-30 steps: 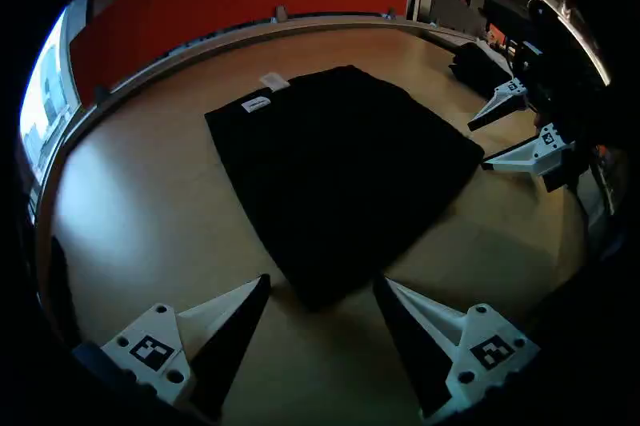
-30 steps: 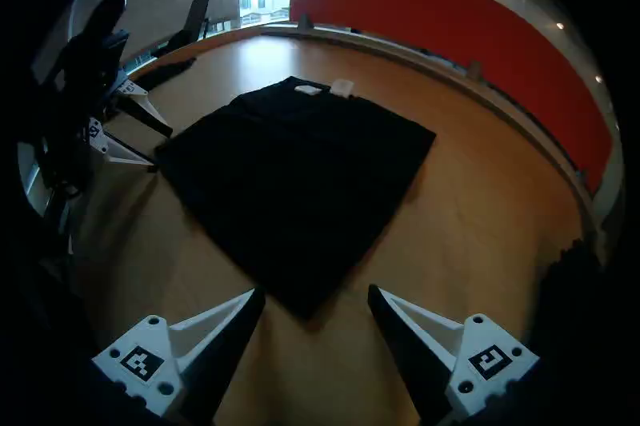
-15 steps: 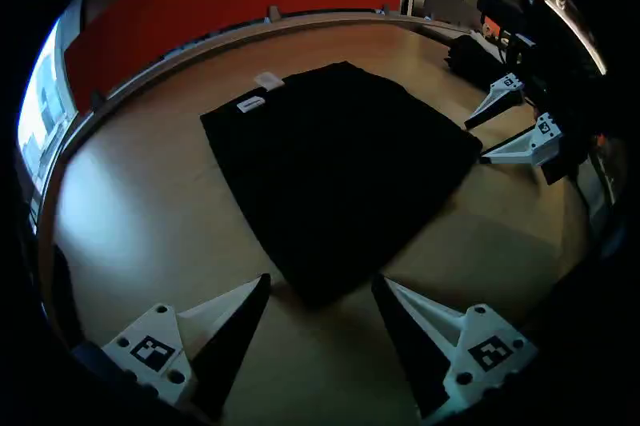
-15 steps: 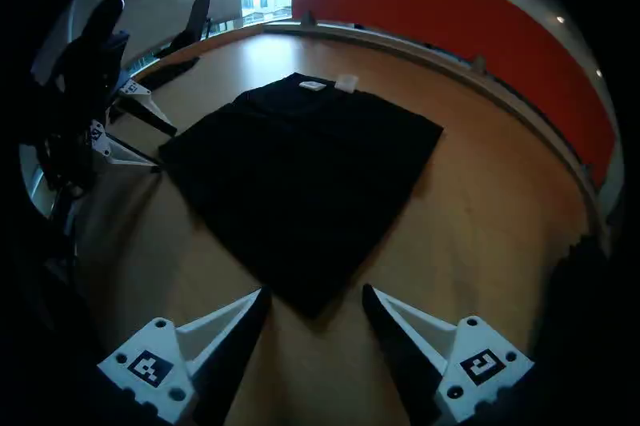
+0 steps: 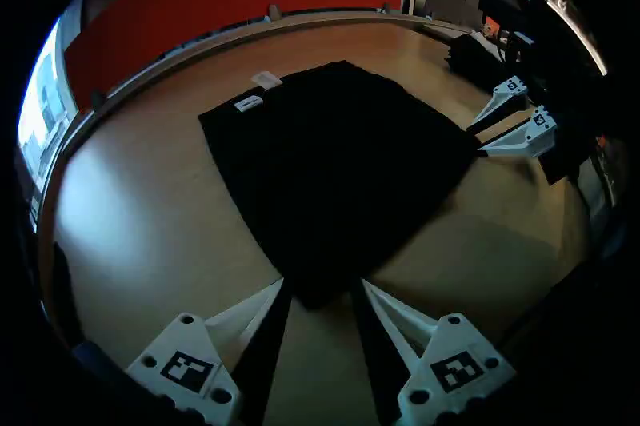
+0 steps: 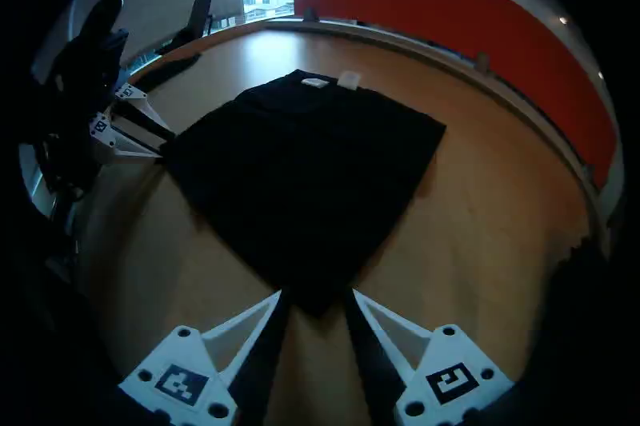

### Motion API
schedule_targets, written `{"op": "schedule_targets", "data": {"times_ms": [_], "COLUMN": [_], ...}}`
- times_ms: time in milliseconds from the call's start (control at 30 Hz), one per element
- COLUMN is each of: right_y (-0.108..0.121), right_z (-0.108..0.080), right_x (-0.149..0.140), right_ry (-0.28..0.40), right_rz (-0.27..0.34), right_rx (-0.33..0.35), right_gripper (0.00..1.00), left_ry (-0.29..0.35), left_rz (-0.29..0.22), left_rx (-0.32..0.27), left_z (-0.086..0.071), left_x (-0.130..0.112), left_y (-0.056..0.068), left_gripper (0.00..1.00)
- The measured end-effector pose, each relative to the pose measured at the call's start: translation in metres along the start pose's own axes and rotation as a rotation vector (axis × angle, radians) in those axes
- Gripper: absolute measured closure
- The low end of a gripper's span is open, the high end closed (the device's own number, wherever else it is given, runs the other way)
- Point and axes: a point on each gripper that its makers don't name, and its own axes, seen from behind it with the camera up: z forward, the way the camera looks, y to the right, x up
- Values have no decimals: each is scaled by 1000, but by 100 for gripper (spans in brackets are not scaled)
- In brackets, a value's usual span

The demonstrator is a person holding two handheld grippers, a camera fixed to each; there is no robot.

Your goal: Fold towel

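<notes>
**A:** Big wooden table (image 5: 144, 186), and a black towel (image 5: 336, 162) lying flat in the middle of it. Two of its corners point away from the table edge with the red panel (image 5: 240, 2).

**B:** And there's a claw at each of them. The left claw (image 5: 320, 286) has its fingers narrowed to a slim gap. The corner tip sits between them, but I'd say it isn't pinched yet. The right claw (image 6: 314, 294) looks the same at the neighbouring corner, part-open and not biting.

**A:** So what could spoil it?

**B:** There's very little cloth in either gap. If the fingers close too high they'll skate over the tip, and if they're too low they'll jam on the table. If one claw catches and the other misses, the lift goes lopsided and the towel drags askew across the table.

**A:** Could it grab only the top layer?

**B:** Possibly. The cloth is too dark for me to tell whether it's doubled.

**A:** And the small white label (image 5: 246, 103) near the far corner?

**B:** That's your check. If the corners are carried over unevenly, the edges won't meet there.
</notes>
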Motion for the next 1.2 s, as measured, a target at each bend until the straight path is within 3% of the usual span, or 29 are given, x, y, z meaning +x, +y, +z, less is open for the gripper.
{"op": "schedule_targets", "data": {"times_ms": [167, 233, 367, 700, 1000, 1200], "right_y": [-3, -5, -8, -12, -10, -11], "right_z": [1, 1, 2, -5, -28, -51], "right_x": [2, 2, 4, 7, 16, 30], "right_ry": [-3, -4, -7, 12, 30, 59], "right_rz": [-1, 4, 14, 38, 73, 57], "right_rx": [8, 13, 20, 25, 9, 3], "right_gripper": [72, 77, 83, 85, 85, 85], "left_ry": [-8, -12, -17, -25, -15, 10], "left_rz": [-20, -31, -45, -64, -97, -103], "left_rx": [17, 23, 26, 22, -7, -2], "left_z": [1, 1, 1, -2, -22, -43], "left_x": [1, 2, 2, 3, 17, 32], "left_y": [-4, -5, -5, -2, 9, 11], "left_gripper": [83, 87, 90, 91, 91, 91]}}
